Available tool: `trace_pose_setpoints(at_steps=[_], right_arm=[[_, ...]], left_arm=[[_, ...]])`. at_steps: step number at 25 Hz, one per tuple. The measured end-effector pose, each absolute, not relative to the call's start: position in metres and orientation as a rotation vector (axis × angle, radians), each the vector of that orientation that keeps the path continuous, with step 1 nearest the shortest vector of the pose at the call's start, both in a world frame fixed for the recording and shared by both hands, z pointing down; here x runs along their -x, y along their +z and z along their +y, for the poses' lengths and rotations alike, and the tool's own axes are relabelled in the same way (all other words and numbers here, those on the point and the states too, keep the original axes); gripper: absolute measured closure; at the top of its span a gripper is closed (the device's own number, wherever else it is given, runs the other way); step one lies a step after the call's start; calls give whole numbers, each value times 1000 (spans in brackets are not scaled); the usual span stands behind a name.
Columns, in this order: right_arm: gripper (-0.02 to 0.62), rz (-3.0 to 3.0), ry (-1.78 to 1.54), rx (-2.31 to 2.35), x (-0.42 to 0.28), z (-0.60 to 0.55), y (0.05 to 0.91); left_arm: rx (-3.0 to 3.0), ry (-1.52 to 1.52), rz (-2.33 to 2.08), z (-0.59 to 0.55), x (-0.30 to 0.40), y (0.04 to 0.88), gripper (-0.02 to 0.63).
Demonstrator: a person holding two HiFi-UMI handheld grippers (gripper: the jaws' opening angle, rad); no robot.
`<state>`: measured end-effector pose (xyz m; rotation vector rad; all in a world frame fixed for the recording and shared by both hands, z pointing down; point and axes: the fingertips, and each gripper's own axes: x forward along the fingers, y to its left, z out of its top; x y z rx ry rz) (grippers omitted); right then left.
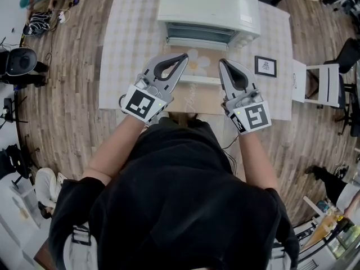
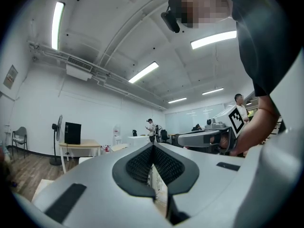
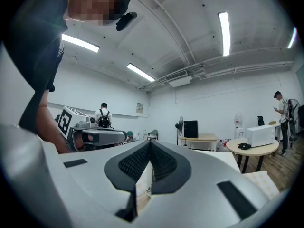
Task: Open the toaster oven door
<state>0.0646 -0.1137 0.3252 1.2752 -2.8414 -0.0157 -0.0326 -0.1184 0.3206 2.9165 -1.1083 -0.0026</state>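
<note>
- Left gripper (image 2: 152,146) jaws closed, tips meeting, nothing between them; right gripper (image 3: 150,141) the same, empty.
- Both are held level over the near edge of the table (image 1: 129,49), apart from the oven.
- Risk: closed jaws would only bump the handle and slip off; a hard pull could drag the oven forward.
- Toaster oven (image 1: 208,7): pale, boxy, at the far edge, centre, front facing the person. I cannot tell whether the door is shut.

The toaster oven (image 1: 208,7) has a smooth, pale casing with a soft sheen. The checked cloth (image 1: 129,44) beneath looks matt. The floor (image 1: 67,117) is grainy wood plank. The left gripper (image 1: 184,56) and right gripper (image 1: 221,61) are matt grey plastic with ribbed black pads (image 2: 140,164).
</note>
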Motion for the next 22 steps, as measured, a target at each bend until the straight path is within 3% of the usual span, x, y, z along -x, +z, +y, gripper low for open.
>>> trace_pose_setpoints(at_steps=[22], right_arm=[[578, -2826, -32, -1257, -73, -111, 329]], left_arm=[[-2909, 10, -1176, -120, 40, 320, 592]])
